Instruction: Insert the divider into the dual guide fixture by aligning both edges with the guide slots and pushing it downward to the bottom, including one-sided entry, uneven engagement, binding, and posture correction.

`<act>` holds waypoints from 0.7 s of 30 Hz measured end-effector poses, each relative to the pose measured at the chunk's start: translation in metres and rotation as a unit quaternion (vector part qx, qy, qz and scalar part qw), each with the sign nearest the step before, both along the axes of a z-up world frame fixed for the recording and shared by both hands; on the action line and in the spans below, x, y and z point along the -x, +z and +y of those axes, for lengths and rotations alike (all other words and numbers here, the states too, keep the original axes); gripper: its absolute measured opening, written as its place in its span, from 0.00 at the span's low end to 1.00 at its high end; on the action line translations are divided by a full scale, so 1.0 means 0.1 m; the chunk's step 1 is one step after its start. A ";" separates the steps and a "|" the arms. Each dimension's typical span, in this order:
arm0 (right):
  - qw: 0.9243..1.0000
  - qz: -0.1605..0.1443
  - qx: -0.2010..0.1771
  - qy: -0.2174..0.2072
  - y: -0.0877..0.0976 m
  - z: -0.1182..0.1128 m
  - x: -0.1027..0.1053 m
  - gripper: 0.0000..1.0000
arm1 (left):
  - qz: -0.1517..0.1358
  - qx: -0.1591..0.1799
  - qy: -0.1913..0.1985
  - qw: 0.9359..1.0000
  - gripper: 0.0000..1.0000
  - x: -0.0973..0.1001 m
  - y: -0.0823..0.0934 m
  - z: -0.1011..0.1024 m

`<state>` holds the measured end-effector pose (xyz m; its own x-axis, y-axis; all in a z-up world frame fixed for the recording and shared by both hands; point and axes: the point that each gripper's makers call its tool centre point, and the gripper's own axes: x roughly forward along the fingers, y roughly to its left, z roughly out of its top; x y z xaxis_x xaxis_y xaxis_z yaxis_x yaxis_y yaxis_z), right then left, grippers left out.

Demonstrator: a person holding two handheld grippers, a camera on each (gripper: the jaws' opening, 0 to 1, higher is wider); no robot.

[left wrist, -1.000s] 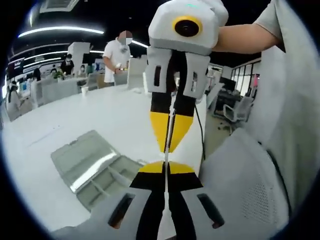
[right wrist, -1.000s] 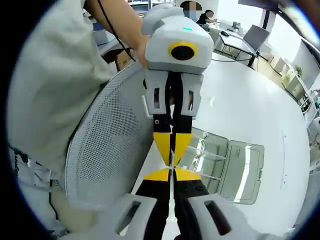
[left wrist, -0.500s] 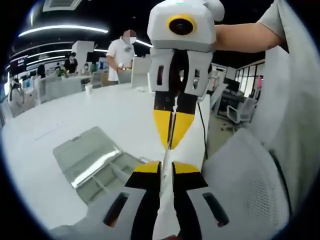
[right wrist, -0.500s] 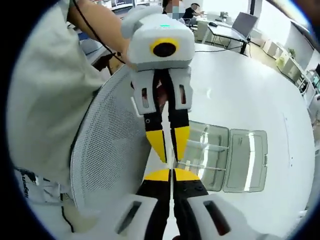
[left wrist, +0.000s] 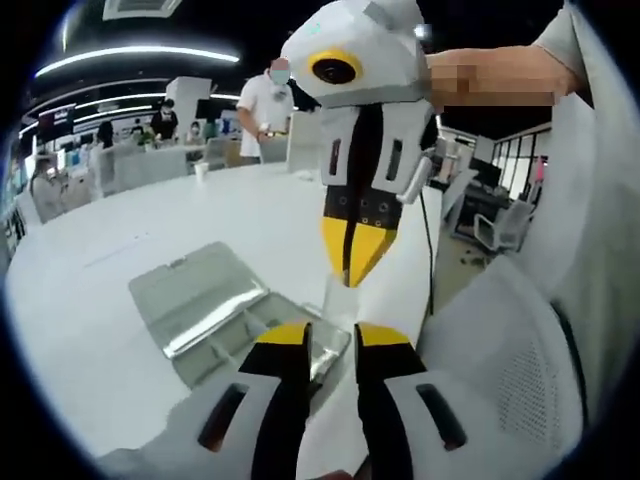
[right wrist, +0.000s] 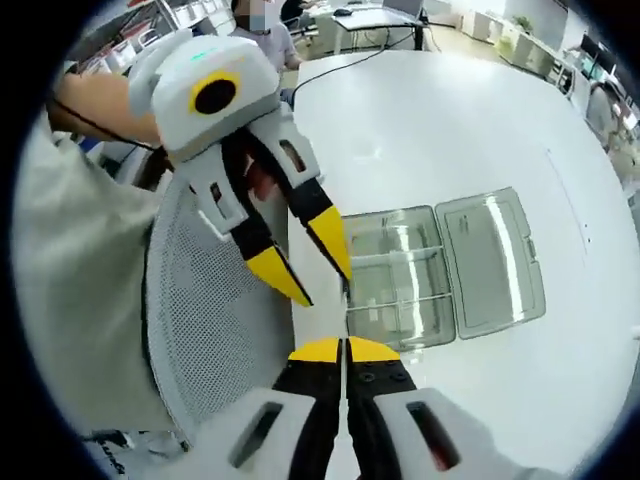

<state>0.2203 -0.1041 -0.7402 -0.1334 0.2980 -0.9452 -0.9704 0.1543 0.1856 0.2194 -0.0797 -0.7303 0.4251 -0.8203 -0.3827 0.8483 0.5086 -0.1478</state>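
At six o'clock in the right gripper view the right tongs (right wrist: 345, 349) are clenched, seemingly on the thin divider (right wrist: 346, 308), seen edge-on; left tongs (right wrist: 315, 272), at ten o'clock, gape released beside it; the box (right wrist: 440, 262) lies open on the table (right wrist: 480, 130) toward two o'clock, apart; gripped one-sided, the divider could tilt, enter one slot first and bind; both tongs hover tip to tip over the table's edge.

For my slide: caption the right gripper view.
Right gripper shut on a thin divider; open left gripper alongside, above the clear lidded box.
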 end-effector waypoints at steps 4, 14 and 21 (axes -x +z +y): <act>0.999 0.034 -0.002 -0.022 0.03 0.04 0.06 0.00 | -0.001 0.000 0.003 1.000 0.15 0.00 0.00 0.01; 0.995 0.063 -0.013 -0.070 0.10 0.09 0.05 0.00 | 0.002 0.008 -0.006 1.000 0.15 0.06 0.03 -0.10; 0.993 0.075 -0.010 -0.094 0.12 0.08 0.07 0.00 | 0.002 0.007 -0.005 1.000 0.16 0.07 0.03 -0.11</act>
<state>0.2131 -0.0958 -0.7278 -0.2129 0.3491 -0.9126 -0.8857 0.3254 0.3311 0.2122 -0.0902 -0.7272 0.4146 -0.8304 -0.3721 0.8531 0.4971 -0.1587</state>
